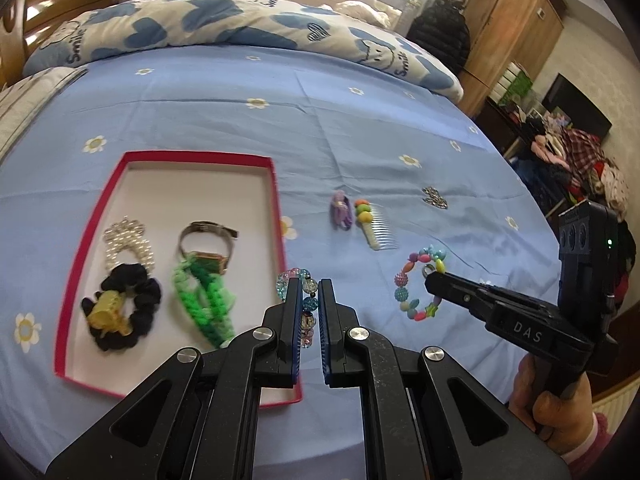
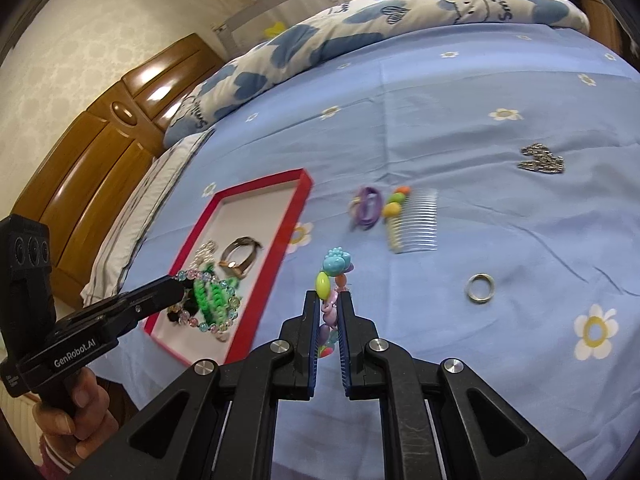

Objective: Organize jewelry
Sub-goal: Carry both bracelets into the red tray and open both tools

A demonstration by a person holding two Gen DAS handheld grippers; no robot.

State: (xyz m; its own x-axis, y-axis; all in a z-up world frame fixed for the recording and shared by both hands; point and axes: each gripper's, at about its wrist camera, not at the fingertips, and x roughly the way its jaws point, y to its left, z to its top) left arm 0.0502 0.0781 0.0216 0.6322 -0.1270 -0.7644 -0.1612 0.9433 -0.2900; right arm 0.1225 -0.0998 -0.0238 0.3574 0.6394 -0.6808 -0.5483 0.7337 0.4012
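Flowered blue bedsheet point(image 1: 320, 128), wooden wardrobe point(image 1: 516, 20)

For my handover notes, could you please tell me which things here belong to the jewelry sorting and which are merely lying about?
Job: red tray, glass bead bracelet in left gripper, colourful bracelet in right gripper, ring, comb, purple hair tie, chain.
Lying about: duvet, clothes pile.

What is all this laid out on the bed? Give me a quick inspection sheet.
Surface: blue flowered bedsheet.
Job's things: red tray holds pearl bracelet, watch, black scrunchie, green chain; comb, purple tie, ring, silver chain lie loose.
Clutter: nothing seen.
Grippers: left gripper holds glass-bead bracelet; right gripper holds colourful bracelet.
Cables: nothing seen.
Surroundings: duvet, wardrobe.
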